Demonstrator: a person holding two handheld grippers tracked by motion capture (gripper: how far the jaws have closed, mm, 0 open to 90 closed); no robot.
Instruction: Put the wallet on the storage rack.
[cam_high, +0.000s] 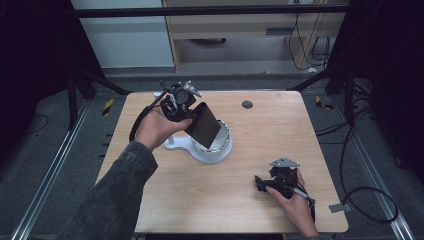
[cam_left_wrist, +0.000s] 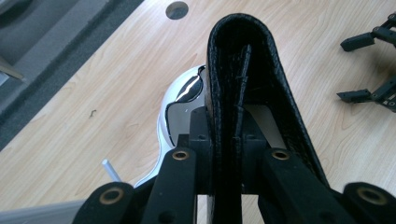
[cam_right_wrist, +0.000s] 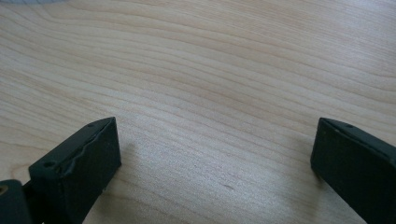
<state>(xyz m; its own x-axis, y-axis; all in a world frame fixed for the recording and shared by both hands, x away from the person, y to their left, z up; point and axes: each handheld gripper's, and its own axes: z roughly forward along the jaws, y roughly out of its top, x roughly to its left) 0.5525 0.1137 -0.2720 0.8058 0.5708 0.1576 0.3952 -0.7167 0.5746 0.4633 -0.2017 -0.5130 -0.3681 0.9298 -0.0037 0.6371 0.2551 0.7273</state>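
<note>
A black folded leather wallet (cam_high: 204, 126) hangs tilted in the air, its lower end just over a shiny metal bowl (cam_high: 218, 144) on a white base. My left gripper (cam_high: 191, 116) is shut on the wallet's upper end. In the left gripper view the jaws pinch the wallet (cam_left_wrist: 243, 70) from both sides, my left gripper (cam_left_wrist: 227, 135) looks down along it, and the bowl (cam_left_wrist: 180, 105) lies below. My right gripper (cam_high: 258, 183) rests on the table at the front right, and in the right gripper view it (cam_right_wrist: 215, 154) stands open with only bare wood between the jaws.
The wooden table (cam_high: 280, 125) has a small grey round cap (cam_high: 247, 104) near its far edge. Cables trail on the floor to the right. A metal frame and a pale cabinet stand beyond the table.
</note>
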